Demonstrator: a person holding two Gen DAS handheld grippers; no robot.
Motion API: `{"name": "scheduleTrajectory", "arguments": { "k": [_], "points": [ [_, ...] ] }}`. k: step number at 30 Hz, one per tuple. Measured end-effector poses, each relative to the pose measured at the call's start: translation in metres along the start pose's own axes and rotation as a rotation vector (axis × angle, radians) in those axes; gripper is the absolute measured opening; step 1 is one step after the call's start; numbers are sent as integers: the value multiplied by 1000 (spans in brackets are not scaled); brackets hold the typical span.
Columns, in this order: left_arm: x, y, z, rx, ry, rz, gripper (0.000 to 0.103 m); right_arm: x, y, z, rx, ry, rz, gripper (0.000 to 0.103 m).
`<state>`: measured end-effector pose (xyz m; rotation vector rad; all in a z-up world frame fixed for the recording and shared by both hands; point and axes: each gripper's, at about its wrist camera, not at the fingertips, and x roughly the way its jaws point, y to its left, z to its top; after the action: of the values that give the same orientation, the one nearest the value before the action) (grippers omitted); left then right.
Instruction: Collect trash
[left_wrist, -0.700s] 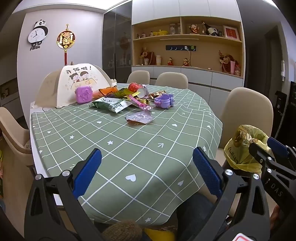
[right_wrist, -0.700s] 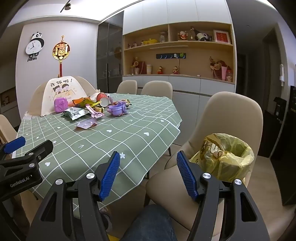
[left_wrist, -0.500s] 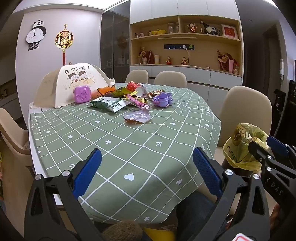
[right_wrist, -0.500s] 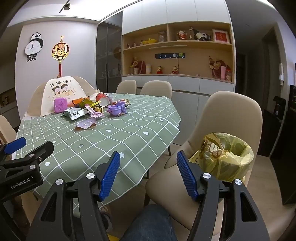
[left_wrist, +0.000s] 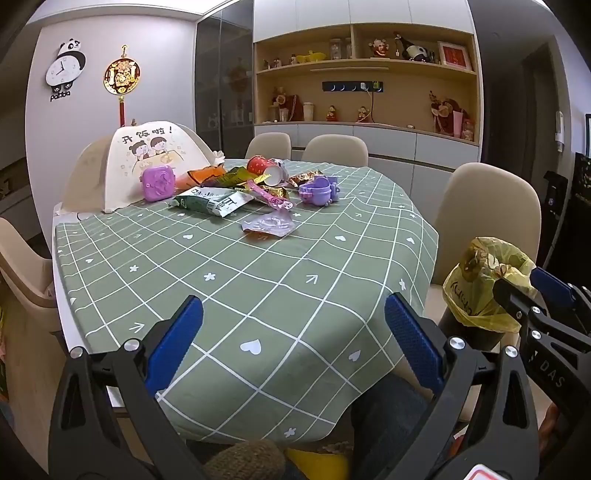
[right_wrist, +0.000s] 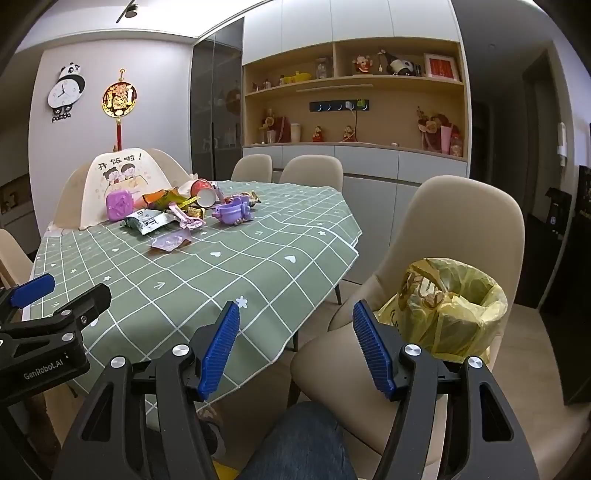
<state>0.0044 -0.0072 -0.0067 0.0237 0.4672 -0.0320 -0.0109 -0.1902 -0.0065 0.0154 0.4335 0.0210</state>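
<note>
Dining room, green grid tablecloth (left_wrist: 229, 280) over table, beige chairs around, shelving on far wall.

Change since 0.7 s ago: slight only. Left view raised a little, table scene lower in frame and marginally nearer; right view near identical. No item displaced.

Left gripper (left_wrist: 293, 341): jaws spread wide, nothing between blue pads, held over near table edge. Also seen in right view at 9 o'clock (right_wrist: 55, 295).

Right gripper (right_wrist: 295, 349): jaws likewise parted and empty, aimed at gap between table edge and chair (right_wrist: 461, 236). Seen in left view at 3 o'clock (left_wrist: 543, 299) (partly cut by frame edge).

Trash: clustered on far part of table, 12 o'clock from left gripper. Noted: green-white snack packet (left_wrist: 212, 201), clear purple-tinted wrapper (left_wrist: 269, 225) nearest and set apart from the rest, tipped red paper cup (left_wrist: 264, 168), orange and gold wrappers behind (overlapping, count not determinable).

Purple toys among trash: square case (left_wrist: 158, 182), round piece (left_wrist: 319, 189).

Bin with yellow liner (right_wrist: 448, 306) standing on chair seat, 2 o'clock from right gripper; contents not discernible. Base hidden behind right gripper finger.

Folded food cover (left_wrist: 147, 162) at far left of table, printed text partly legible.
</note>
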Motion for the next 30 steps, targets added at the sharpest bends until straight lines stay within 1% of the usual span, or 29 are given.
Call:
{"name": "scheduleTrajectory", "arguments": {
  "k": [22,30],
  "points": [
    [10,1,-3,6,49,1,94,7,0,-3,5,40,4,61],
    [10,1,-3,6,50,1,94,9,-1,-5,8,45,2,61]
  ]
}}
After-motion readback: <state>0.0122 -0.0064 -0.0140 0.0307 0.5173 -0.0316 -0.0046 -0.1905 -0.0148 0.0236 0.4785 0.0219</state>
